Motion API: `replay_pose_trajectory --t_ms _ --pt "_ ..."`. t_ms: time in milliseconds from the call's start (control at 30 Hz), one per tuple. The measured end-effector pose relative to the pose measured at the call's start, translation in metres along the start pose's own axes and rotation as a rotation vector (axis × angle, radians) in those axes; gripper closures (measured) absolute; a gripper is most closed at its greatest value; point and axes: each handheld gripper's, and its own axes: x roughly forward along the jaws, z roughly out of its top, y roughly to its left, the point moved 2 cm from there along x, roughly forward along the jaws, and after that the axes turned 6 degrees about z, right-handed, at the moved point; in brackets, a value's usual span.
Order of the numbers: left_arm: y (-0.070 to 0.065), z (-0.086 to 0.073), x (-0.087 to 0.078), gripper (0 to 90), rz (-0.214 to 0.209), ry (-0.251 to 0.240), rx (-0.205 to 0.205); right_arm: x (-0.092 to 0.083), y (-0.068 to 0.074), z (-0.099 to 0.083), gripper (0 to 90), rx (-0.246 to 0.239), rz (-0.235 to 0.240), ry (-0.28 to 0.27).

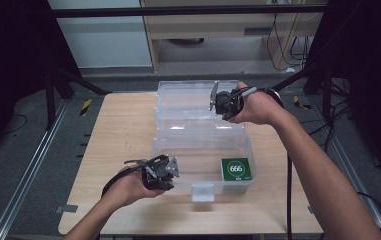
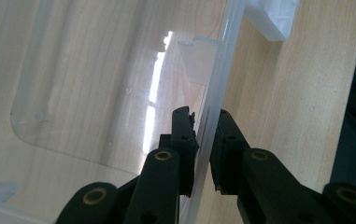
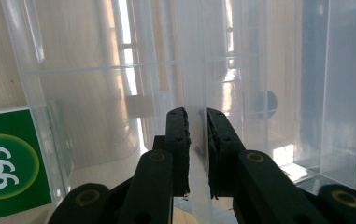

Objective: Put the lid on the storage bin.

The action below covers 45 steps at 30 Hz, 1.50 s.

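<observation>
A clear plastic box (image 1: 198,150) lies on the wooden table with its lid (image 1: 188,97) swung back at the far side. A green card (image 1: 236,169) printed "666" rests inside at the front right and also appears as the green card (image 3: 7,163) in the right gripper view. My left gripper (image 1: 173,170) is shut on the box's front wall (image 2: 215,88), one jaw inside and one outside, seen close up as the left gripper (image 2: 203,116). My right gripper (image 1: 214,102) pinches the clear lid panel (image 3: 192,93) at its right end; close up, the right gripper (image 3: 196,114) holds it between both jaws.
A white latch (image 1: 202,191) hangs at the middle of the box's front wall. Bare table (image 1: 123,130) extends left of the box. Black frame posts and cables stand beyond the table's far edge.
</observation>
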Motion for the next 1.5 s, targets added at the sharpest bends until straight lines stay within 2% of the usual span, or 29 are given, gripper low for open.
replay_pose_trajectory --t_ms 367,700,733,800,867,900,967,1100,1267,1300,1500 --pt "0.000 0.001 0.001 79.5 0.041 0.007 -0.016 -0.007 0.006 0.004 86.1 0.001 0.022 -0.012" --pt "-0.001 0.000 0.002 78.8 0.049 0.003 -0.041 -0.022 0.030 0.007 87.2 -0.045 0.009 -0.015" --pt "-0.006 -0.001 0.002 78.8 0.043 0.001 -0.114 -0.024 0.033 0.007 87.2 -0.051 0.009 -0.016" --pt "-0.007 -0.001 0.003 78.6 0.038 -0.005 -0.135 -0.026 0.037 0.006 87.0 -0.051 0.008 -0.030" --pt "-0.006 -0.001 0.003 78.5 0.037 -0.009 -0.132 -0.027 0.039 0.005 86.7 -0.054 0.009 -0.037" --pt "-0.006 0.000 0.004 78.4 0.036 -0.012 -0.129 -0.027 0.039 0.005 86.6 -0.056 0.008 -0.037" --pt "-0.006 0.000 0.004 78.3 0.042 -0.016 -0.150 -0.026 0.036 0.004 86.4 -0.048 0.005 -0.030" --pt "-0.005 0.002 0.006 78.3 0.045 -0.011 -0.132 -0.025 0.033 0.004 86.6 -0.042 0.001 -0.038" --pt "-0.004 0.004 0.007 78.0 0.052 -0.006 -0.112 -0.028 0.041 0.004 87.0 -0.054 -0.005 -0.042" --pt "0.000 0.005 0.007 78.0 0.062 -0.008 -0.060 -0.028 0.043 0.003 87.0 -0.056 -0.004 -0.045" --pt "-0.002 0.006 0.008 77.3 0.076 -0.002 -0.057 -0.033 0.058 0.001 87.0 -0.068 -0.014 -0.060"
